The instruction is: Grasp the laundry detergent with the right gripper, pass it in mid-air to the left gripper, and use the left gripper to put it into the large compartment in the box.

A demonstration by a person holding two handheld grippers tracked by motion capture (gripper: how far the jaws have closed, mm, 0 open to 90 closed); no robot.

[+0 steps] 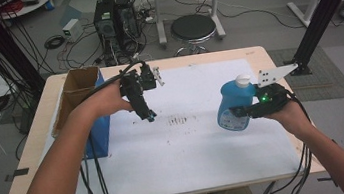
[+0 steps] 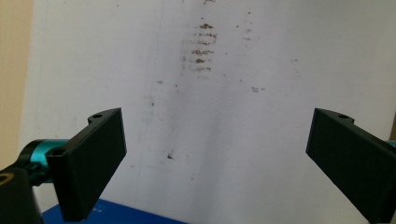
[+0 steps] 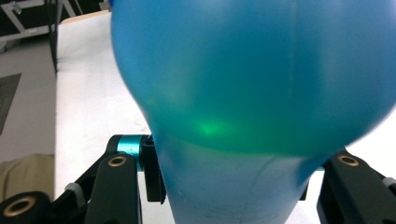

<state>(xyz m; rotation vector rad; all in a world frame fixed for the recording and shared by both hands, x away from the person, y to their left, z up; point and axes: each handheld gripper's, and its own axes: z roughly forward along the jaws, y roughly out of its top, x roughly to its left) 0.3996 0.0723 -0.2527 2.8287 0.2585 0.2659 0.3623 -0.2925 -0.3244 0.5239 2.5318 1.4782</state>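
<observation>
Right gripper (image 1: 240,112), at right of centre in the high view: jaws closed against both sides of a translucent blue plastic bottle with a white cap (image 1: 234,104), blue liquid inside, held upright above the white table sheet (image 1: 191,145). Left gripper (image 1: 148,114), left of centre: jaws spread wide, gripping nothing, pointed down over the brown-smudged sheet. Further left, at the table's edge: an open cardboard box with blue sides (image 1: 83,106), contents hidden.
</observation>
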